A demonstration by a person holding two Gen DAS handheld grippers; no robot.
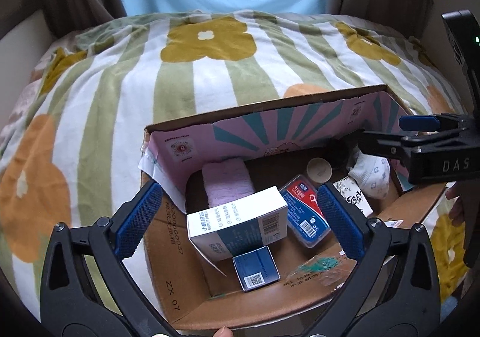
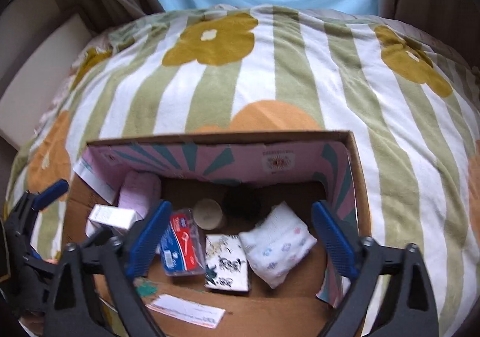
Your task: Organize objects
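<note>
A brown cardboard box (image 1: 168, 247) sits on a bed with a striped flower blanket (image 1: 120, 82). The things are inside the box. A white and teal carton (image 1: 240, 223) lies on its side, and its long way runs left to right across the box. A small blue box (image 1: 256, 268) lies just in front of it, touching it. A pink towel roll (image 1: 228, 184) sits behind the carton. A red and blue case (image 2: 180, 244) lies flat, long way pointing to the far wall. Beside it are a black and white pack (image 2: 226, 262) and a white cloth bundle (image 2: 279, 247). A round tan lid (image 2: 208, 212) sits behind them. The left tongs (image 1: 240, 226) are wide open above the carton, holding nothing. The right tongs (image 2: 243, 242) are wide open too, holding nothing.
</note>
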